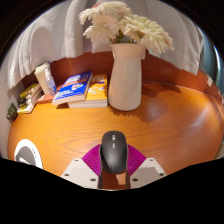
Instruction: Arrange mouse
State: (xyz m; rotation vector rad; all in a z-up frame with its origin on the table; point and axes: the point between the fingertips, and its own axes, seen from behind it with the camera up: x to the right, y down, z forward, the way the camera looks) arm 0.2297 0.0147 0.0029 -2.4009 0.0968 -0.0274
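Observation:
A black computer mouse [113,150] sits between my two fingers, its front pointing away over the wooden table [170,125]. The magenta pads [91,159] press against both of its sides. My gripper [113,166] is shut on the mouse. The mouse's rear end is hidden between the fingers, and I cannot tell whether it rests on the table or is held just above it.
A white vase [125,76] with pale flowers [125,25] stands straight ahead beyond the mouse. Blue and yellow books [82,90] lie left of the vase, with more small items [30,97] further left. A white round object [25,155] lies near my left finger.

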